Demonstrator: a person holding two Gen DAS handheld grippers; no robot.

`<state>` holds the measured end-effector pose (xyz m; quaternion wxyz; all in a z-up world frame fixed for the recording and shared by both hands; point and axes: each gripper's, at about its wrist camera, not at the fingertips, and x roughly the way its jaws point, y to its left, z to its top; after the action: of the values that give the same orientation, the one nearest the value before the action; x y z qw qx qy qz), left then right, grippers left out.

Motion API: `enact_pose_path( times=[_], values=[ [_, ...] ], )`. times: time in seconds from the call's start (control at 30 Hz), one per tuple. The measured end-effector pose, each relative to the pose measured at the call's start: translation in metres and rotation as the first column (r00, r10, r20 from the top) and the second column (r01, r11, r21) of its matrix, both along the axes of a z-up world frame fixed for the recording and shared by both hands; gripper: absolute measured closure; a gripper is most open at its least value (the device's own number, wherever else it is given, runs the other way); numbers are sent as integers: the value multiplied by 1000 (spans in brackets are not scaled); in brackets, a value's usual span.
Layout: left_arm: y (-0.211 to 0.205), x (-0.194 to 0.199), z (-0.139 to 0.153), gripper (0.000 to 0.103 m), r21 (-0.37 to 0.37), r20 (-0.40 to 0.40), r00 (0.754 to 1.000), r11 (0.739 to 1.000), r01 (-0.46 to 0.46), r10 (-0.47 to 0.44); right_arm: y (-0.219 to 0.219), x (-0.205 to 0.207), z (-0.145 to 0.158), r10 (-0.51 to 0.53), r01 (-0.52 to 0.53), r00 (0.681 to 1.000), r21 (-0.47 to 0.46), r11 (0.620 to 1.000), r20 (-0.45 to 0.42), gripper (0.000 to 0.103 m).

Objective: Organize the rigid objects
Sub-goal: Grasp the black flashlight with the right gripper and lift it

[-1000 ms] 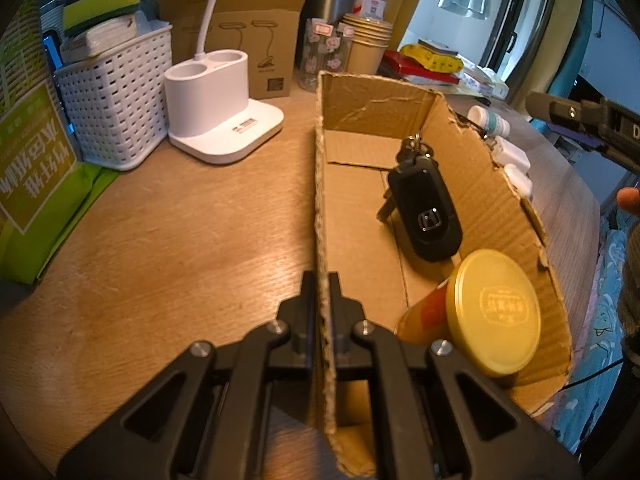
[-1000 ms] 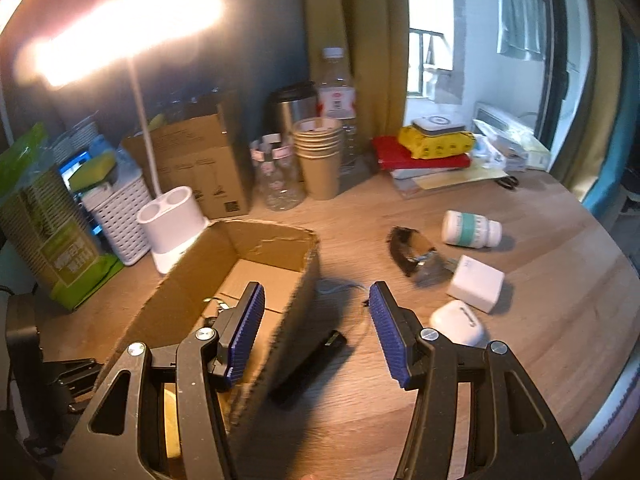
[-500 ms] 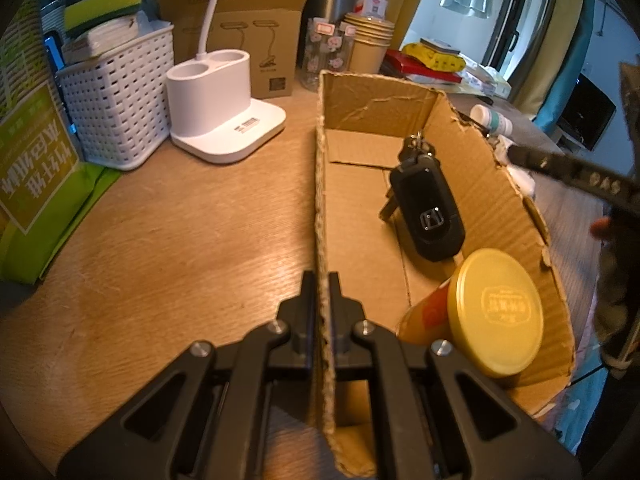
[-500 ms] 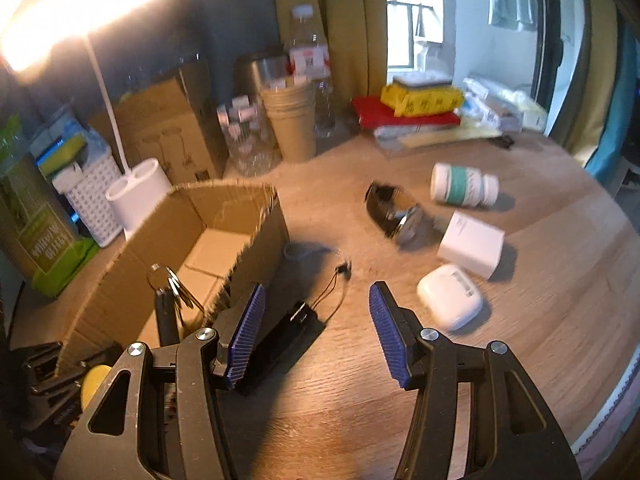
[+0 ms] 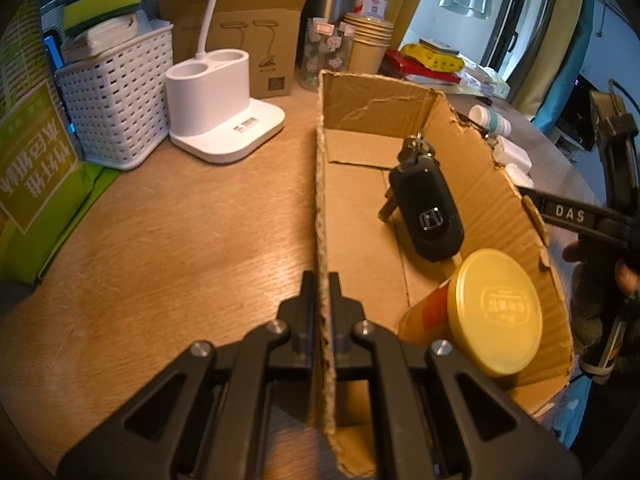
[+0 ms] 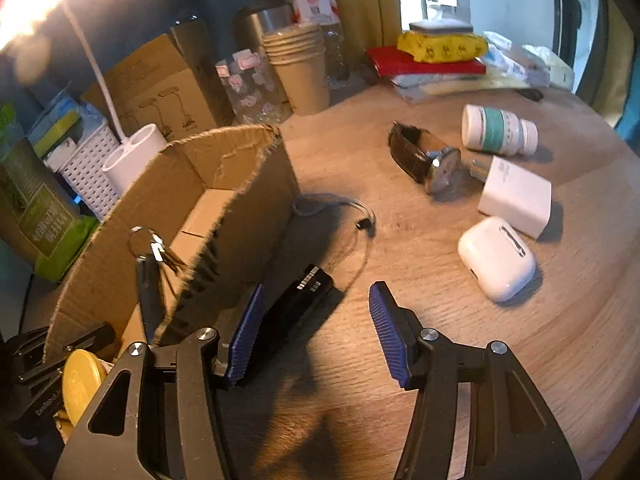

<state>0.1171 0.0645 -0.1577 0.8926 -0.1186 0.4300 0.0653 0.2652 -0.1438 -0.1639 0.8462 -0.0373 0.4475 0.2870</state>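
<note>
On the far left of the wooden table a green package leans, and next to it stands a white perforated basket filled with paper and a sponge. To its right is the white lamp base with two round holes, and behind it a brown carton with lamp drawings. In the middle, the left gripper is closed tightly on the left wall of the cardboard box, one finger on each side of the wall. Inside the box a black car key with its key ring lies on the bottom, and nearer to the camera a jar with a yellow lid leans in the corner. Just outside the right wall of the box a slim black device lies flat on the table; I think it may be a small remote or recorder, but the view is too blurred to be sure. A thin cord curls on the table beyond it. The right gripper is open, its blue pads standing apart; the device lies between them, close to the left pad, and the pads do not press it. Further right are a wristwatch, a white pill bottle on its side, a white charger and a white earbud case, all apart from each other.
</note>
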Motion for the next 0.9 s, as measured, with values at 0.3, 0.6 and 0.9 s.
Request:
enact_pose_path(
  times=[0.3, 0.6, 0.9],
  values=[
    [-2, 0, 1, 99, 4, -1, 1000, 1000, 0, 0, 9, -6, -10, 10, -7, 1000, -101, 995, 30, 47],
    [-3, 0, 1, 99, 6, 1, 1000, 1000, 1, -1, -1, -8, -13, -7, 13, 999, -104, 994, 49, 82],
    [-3, -1, 2, 99, 7, 1, 1000, 1000, 0, 0, -17, -9, 3, -55, 56, 997, -20, 998, 59, 82]
  ],
)
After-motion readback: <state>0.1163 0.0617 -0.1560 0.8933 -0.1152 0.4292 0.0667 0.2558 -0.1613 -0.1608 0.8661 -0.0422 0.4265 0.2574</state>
